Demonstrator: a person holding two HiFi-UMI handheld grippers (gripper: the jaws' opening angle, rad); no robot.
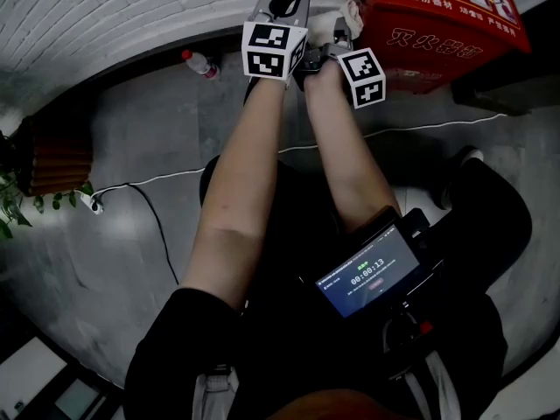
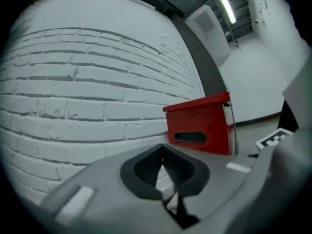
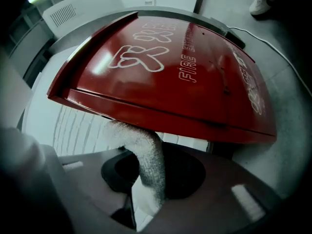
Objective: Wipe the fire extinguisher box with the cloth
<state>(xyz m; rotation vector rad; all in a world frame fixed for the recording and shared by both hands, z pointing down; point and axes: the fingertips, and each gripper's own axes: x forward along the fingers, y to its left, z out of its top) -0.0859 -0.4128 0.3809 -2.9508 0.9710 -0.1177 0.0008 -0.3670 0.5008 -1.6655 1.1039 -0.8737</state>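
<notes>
The red fire extinguisher box (image 1: 442, 20) stands on the floor at the top right of the head view, against the white brick wall. In the right gripper view its lid (image 3: 170, 82) with white lettering fills the upper frame. My right gripper (image 3: 148, 169) is shut on a white cloth (image 3: 146, 160), which reaches up to the box's lower front edge. In the head view the cloth (image 1: 350, 14) shows by the box's left side. My left gripper (image 2: 163, 152) is shut with nothing in it, pointing at the wall with the box (image 2: 202, 126) to its right.
A plastic bottle (image 1: 201, 62) with a red cap lies by the wall's foot. A white cable (image 1: 175, 178) crosses the grey floor to a plug (image 1: 92, 201). A plant (image 1: 13, 204) and brown stand (image 1: 57, 160) sit at left. Another person's shoe (image 3: 261, 4) is behind the box.
</notes>
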